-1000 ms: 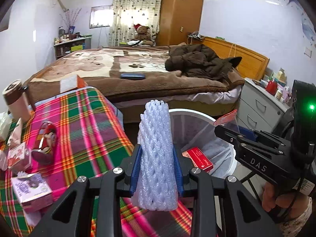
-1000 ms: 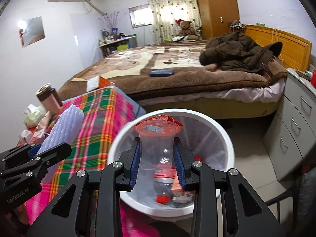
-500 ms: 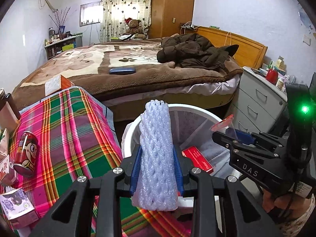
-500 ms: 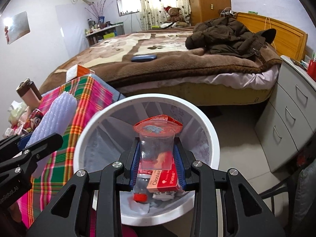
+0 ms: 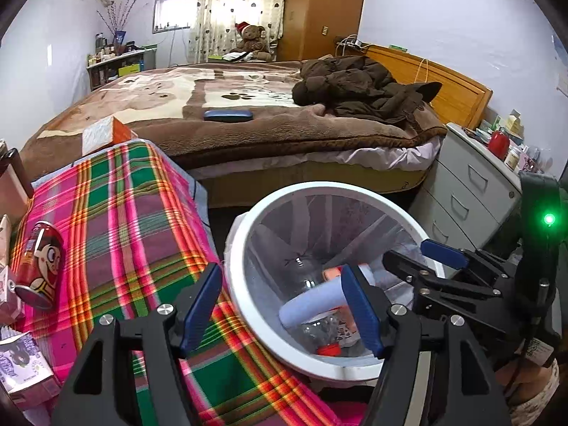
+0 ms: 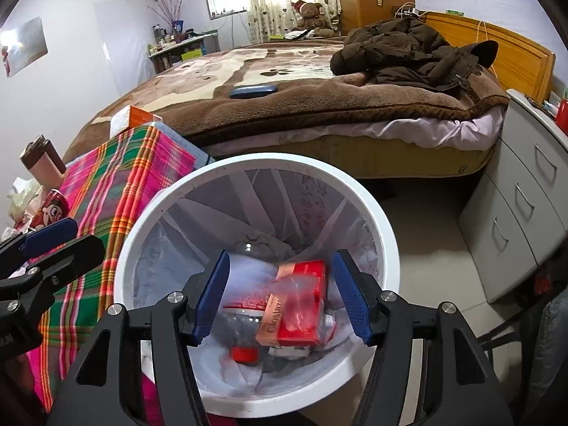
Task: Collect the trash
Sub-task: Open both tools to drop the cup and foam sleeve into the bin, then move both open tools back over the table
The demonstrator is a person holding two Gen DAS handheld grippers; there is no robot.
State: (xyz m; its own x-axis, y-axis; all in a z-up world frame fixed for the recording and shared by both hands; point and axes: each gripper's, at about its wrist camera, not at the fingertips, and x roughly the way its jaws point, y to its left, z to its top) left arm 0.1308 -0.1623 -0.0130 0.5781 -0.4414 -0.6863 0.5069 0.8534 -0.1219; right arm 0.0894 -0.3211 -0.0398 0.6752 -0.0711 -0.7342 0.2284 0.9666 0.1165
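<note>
both grippers, left [image 5: 284,305] and right [image 6: 280,298], hang over a white bin [image 6: 372,213], jaws wide apart and holding nothing. below them in the bin lie a foam sleeve [image 5: 309,301], red box [image 6: 301,305] and bottle [image 6: 245,330]. a red can [image 5: 39,266] rests on the plaid cloth [image 5: 135,234], left of the left gripper.

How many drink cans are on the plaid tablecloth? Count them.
1: a red cartoon-printed can lying on its side near the plaid tablecloth's left edge; others may be hidden.
</note>
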